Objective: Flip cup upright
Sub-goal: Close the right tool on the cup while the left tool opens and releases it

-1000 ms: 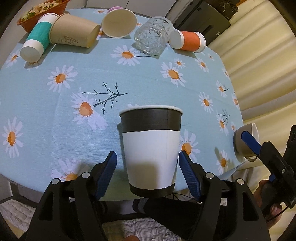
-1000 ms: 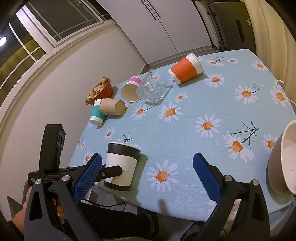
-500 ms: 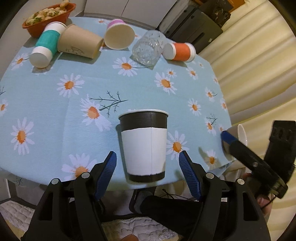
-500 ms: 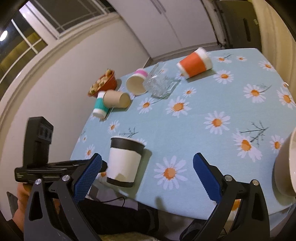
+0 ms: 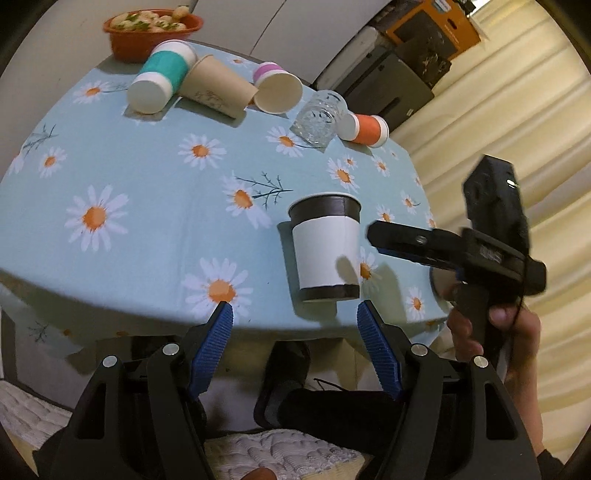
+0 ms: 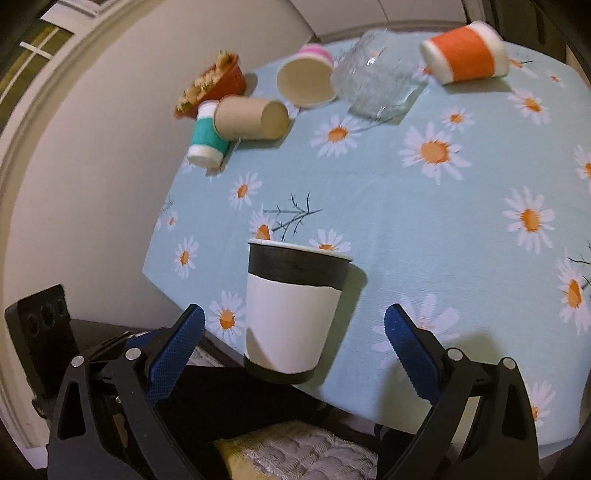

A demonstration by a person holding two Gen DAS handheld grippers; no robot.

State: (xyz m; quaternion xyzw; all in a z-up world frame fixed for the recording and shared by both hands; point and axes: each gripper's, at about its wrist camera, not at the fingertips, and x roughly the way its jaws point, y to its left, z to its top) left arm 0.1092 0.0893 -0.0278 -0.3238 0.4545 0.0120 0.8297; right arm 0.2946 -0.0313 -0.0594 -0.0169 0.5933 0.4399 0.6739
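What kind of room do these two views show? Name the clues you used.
Probably a home dining or kitchen corner: a table under a daisy-print tablecloth, an orange bowl of food by the wall, scattered paper cups such as the black-and-white cup, and cream curtains.

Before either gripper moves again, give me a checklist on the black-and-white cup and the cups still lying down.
1. Black-and-white cup upright, rim up: ok.
2. Left gripper jaws open, clear of that cup: ok.
3. Right gripper jaws open, cup between them but untouched: ok.
4. Cup away from the table edge: not ok, it stands close to the near edge.
5. Other cups upright: not ok; teal cup, brown cup, pink cup, orange cup lie on their sides.
6. Glass upright: not ok, tipped over.
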